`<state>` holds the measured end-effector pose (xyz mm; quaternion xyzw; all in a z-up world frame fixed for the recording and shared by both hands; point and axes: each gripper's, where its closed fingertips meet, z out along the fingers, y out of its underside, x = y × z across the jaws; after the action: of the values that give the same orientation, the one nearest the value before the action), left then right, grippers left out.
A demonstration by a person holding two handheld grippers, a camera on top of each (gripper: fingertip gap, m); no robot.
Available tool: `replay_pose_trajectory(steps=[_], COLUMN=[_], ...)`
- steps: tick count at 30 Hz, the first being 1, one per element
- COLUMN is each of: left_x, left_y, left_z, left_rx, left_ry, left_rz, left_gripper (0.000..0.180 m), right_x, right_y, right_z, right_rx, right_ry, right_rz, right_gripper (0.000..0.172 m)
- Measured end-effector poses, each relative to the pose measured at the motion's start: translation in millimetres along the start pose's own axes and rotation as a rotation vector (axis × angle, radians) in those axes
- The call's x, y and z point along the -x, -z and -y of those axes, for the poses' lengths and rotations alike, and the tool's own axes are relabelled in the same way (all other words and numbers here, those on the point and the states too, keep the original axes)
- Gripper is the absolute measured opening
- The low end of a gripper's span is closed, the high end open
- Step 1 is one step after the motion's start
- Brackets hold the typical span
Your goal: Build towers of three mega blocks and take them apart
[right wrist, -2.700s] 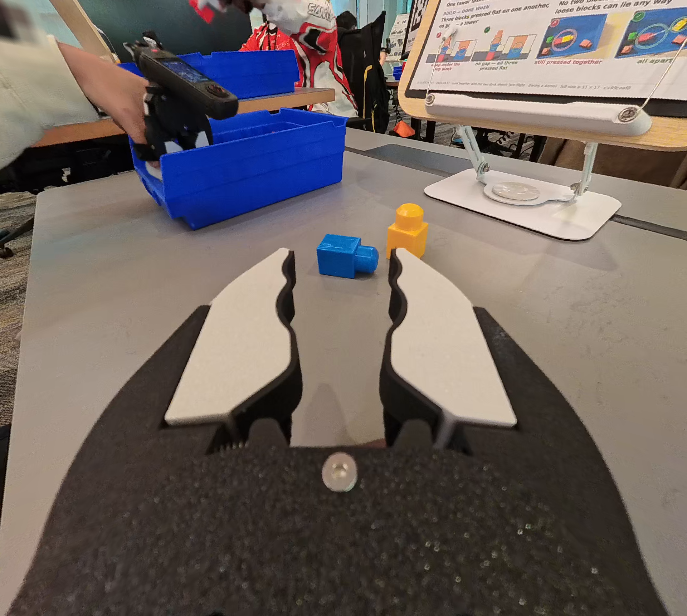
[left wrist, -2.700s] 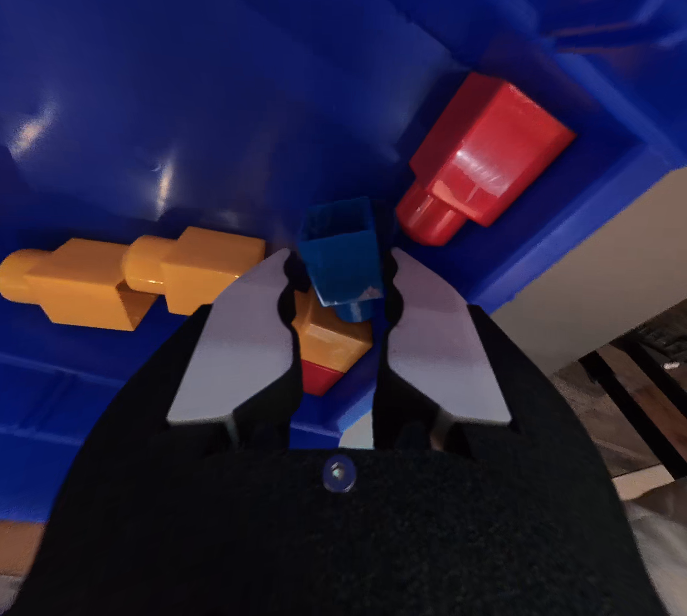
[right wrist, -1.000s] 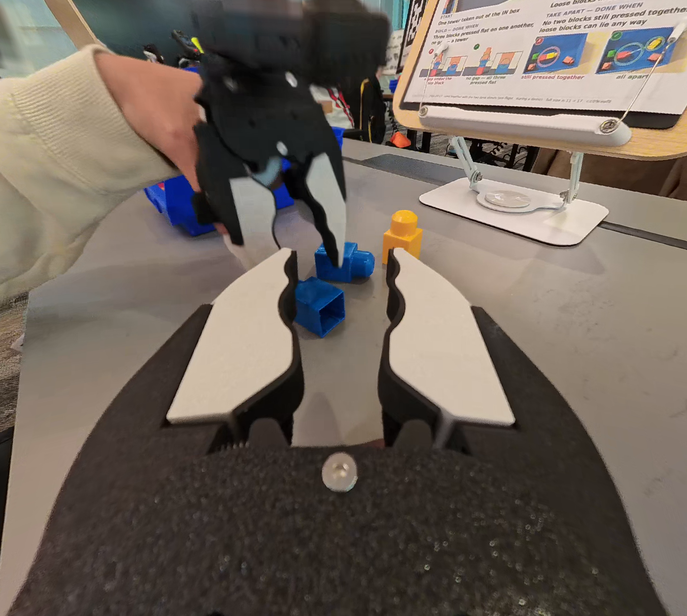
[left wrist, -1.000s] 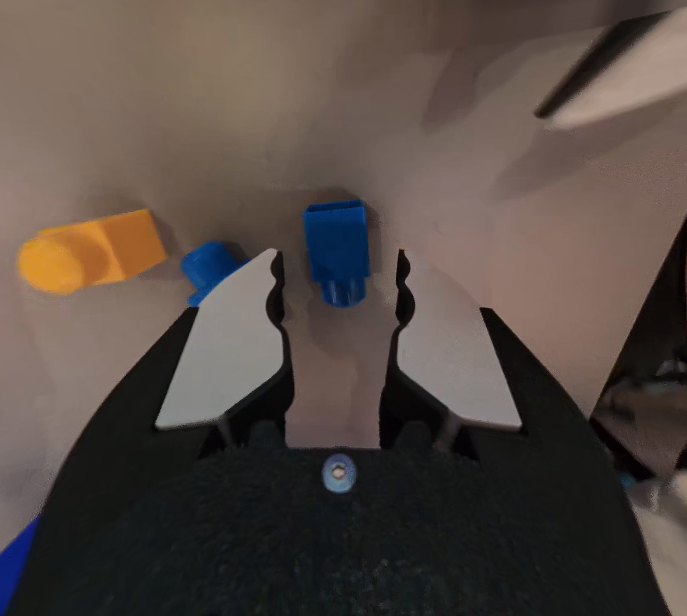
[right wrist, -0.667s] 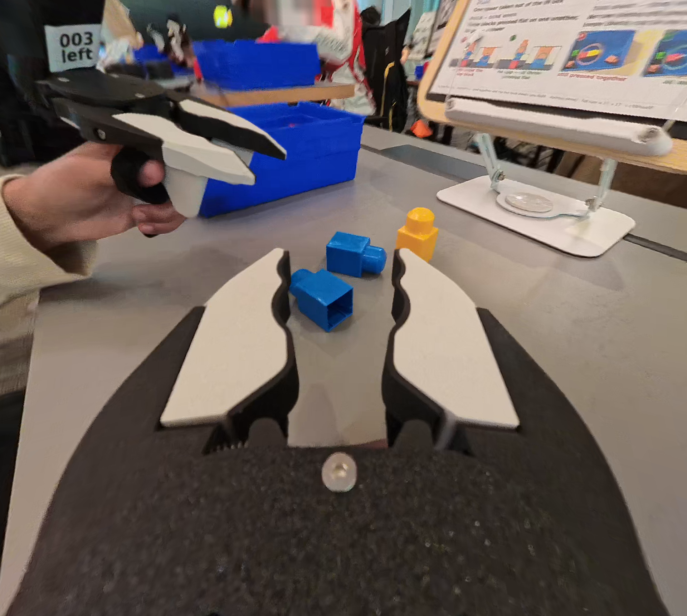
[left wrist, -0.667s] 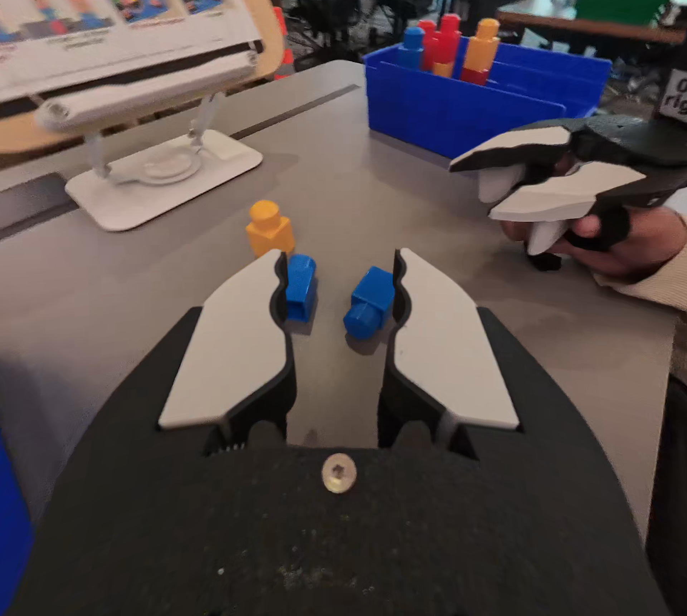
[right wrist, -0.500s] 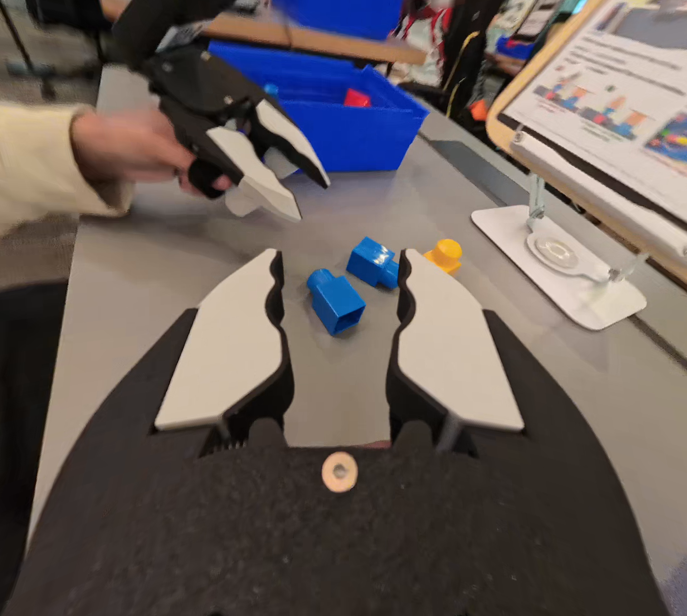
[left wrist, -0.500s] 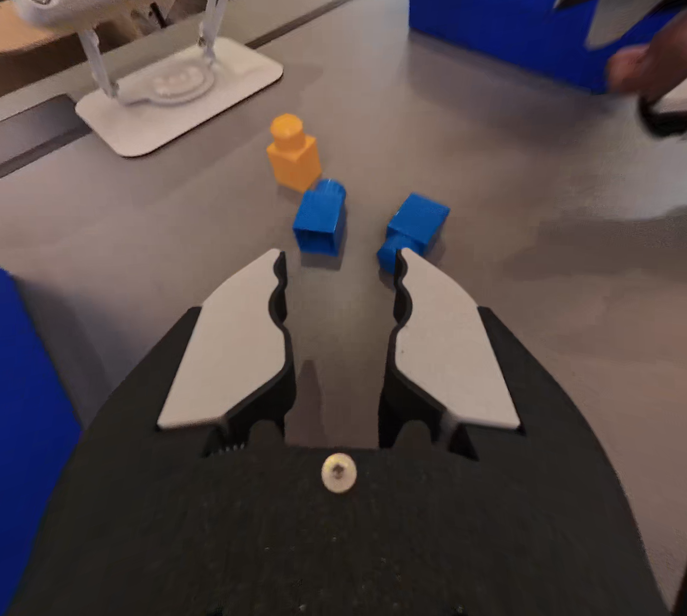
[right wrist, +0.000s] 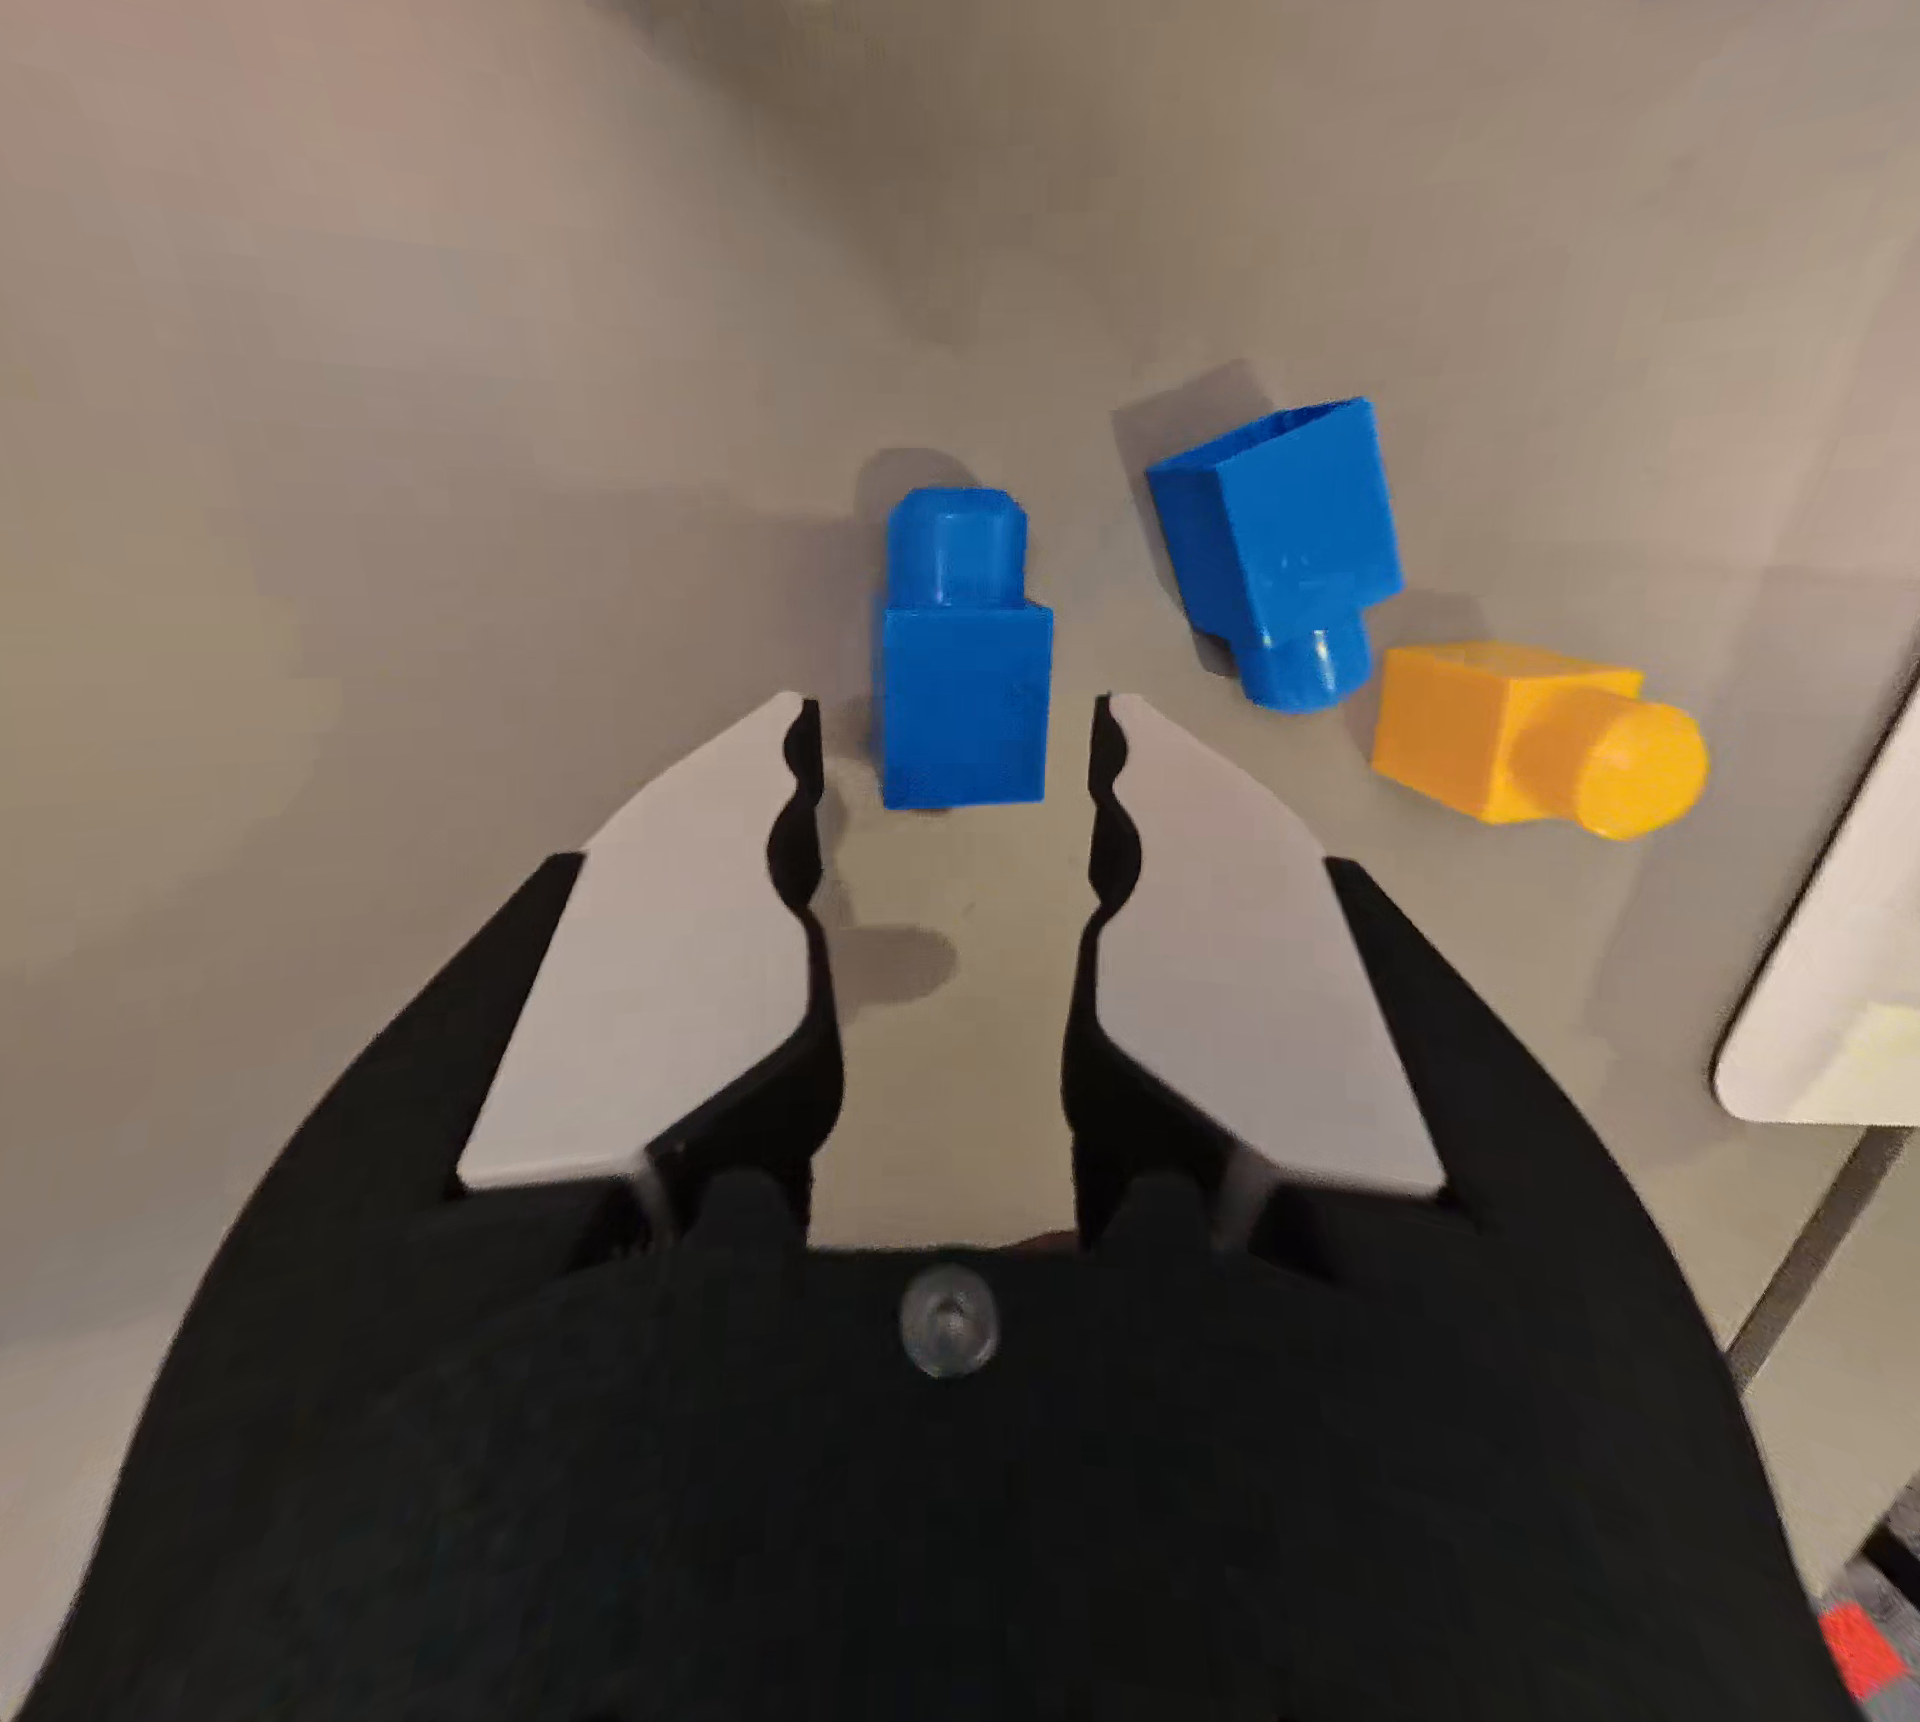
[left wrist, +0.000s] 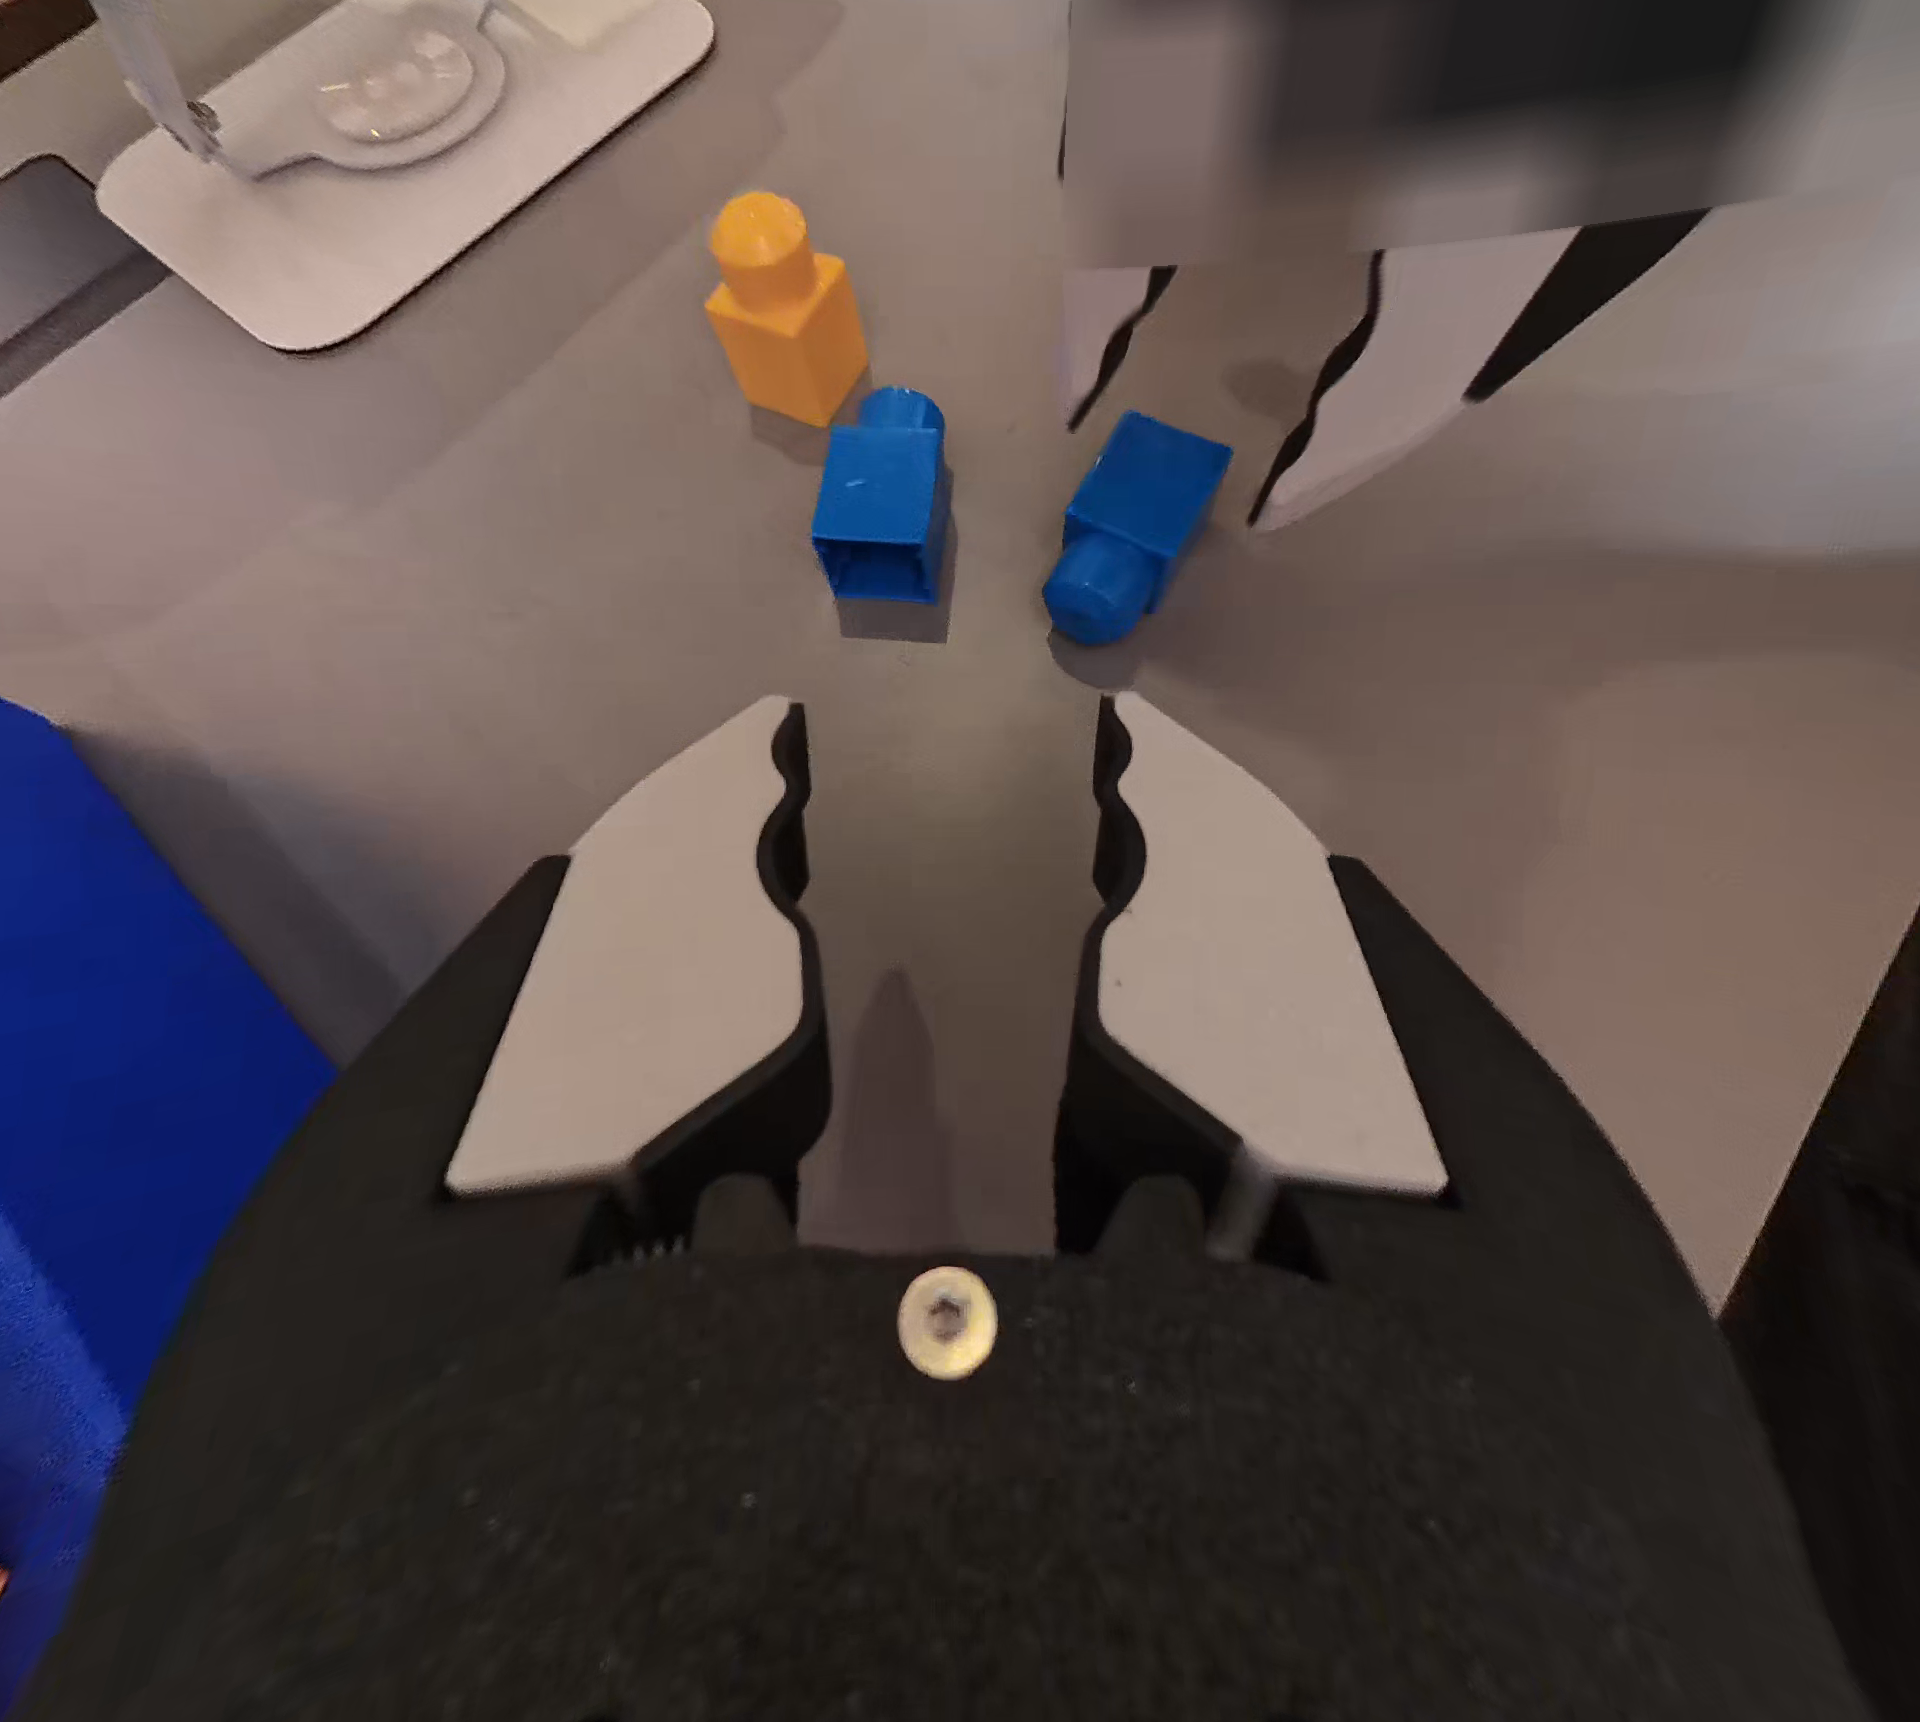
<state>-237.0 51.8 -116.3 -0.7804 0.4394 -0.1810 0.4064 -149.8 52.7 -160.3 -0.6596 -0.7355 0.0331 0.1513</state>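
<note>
Currently on grey tabletop [left wrist: 416, 581]: two blue plastic single-stud blocks [left wrist: 883, 509] [left wrist: 1138, 519] on their sides, one orange plastic single-stud block [left wrist: 784, 322] upright, none joined. Left gripper [left wrist: 945, 716], right gripper [right wrist: 945, 716]: both spread, nothing gripped.

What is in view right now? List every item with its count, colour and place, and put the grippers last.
Blue blocks: 2, blue, lying on their sides on the table, apart.
Orange block: 1, orange, upright beside one blue block.
Table: 1, grey, under everything.
Stand base: 1, white, far left on the table.
Bin: 1, blue, left edge.
Right gripper: 1, black and white, open over a blue block, not touching it.
Left gripper: 1, black and white, open, empty.
</note>
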Motion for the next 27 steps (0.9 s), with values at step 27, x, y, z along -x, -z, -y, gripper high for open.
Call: replay_pose_trajectory(steps=[27], left_x=[-7], left_y=[-26], left_z=[2], left_rx=[0.327], left_ry=[-0.068], left_rz=[-0.076], left_gripper=[0.047], right_x=[40], right_y=[100], right_z=[-18], right_rx=[-0.835], right_ry=[-0.396], right_rz=[-0.451], right_gripper=[0.037])
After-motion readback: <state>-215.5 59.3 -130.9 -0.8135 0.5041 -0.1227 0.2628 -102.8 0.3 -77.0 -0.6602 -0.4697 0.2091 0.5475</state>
